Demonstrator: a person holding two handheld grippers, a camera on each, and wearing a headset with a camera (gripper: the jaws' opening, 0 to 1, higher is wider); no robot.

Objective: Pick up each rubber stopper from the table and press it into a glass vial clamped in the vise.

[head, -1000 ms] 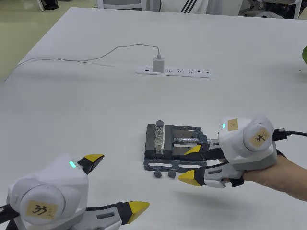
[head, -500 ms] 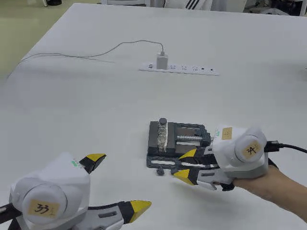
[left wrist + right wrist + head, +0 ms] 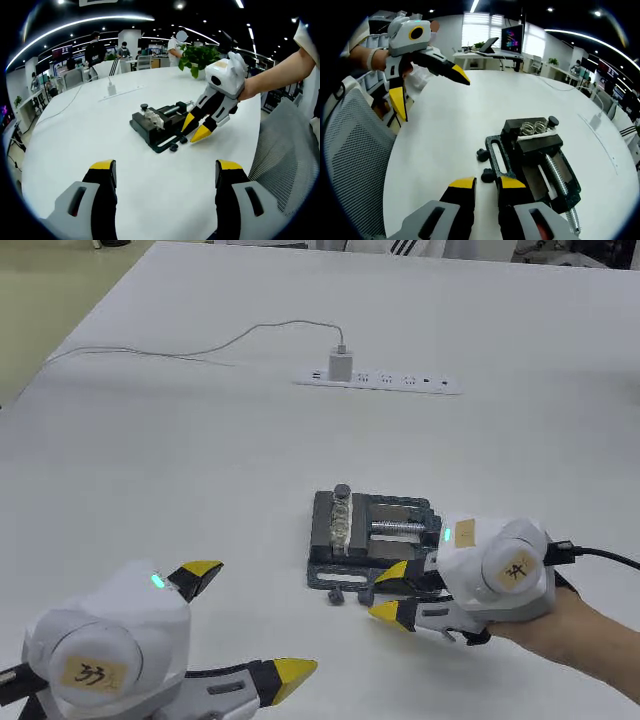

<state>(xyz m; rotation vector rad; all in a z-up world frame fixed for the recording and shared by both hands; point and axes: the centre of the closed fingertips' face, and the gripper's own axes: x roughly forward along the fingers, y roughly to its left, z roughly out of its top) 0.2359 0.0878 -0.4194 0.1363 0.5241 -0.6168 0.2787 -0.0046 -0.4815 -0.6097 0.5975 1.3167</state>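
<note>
A small black bench vise (image 3: pixel 322 528) sits well in from every edge of the broad white table (image 3: pixel 180 450). It clamps a short row of clear glass vials (image 3: pixel 342 523) upright, and the farthest vial carries a dark grey rubber stopper (image 3: pixel 342 490) on its mouth. Two more stoppers lie on the tabletop just off the vise's near side, a first loose stopper (image 3: pixel 334 598) to the left and a second loose stopper (image 3: pixel 366 595) beside it. The right gripper (image 3: pixel 389 593) is low over the table next to the vise. Its yellow-tipped jaws are narrowed to a small gap and aimed at the second loose stopper, which lies right at the tips. In the right gripper view that stopper sits in line with the gap, but whether either tip touches it is hard to tell; nothing is lifted. The left gripper (image 3: pixel 245 623) hangs near the front left with its jaws spread wide and nothing between them. It is well apart from the vise, with bare tabletop between them. A white power strip (image 3: pixel 400 383) with a white charger (image 3: pixel 342 366) plugged in lies far beyond the vise, across more bare surface. In the right gripper view the table's rounded near edge runs close by, with a grey mesh chair (image 3: pixel 355 145) just beside it.
</note>
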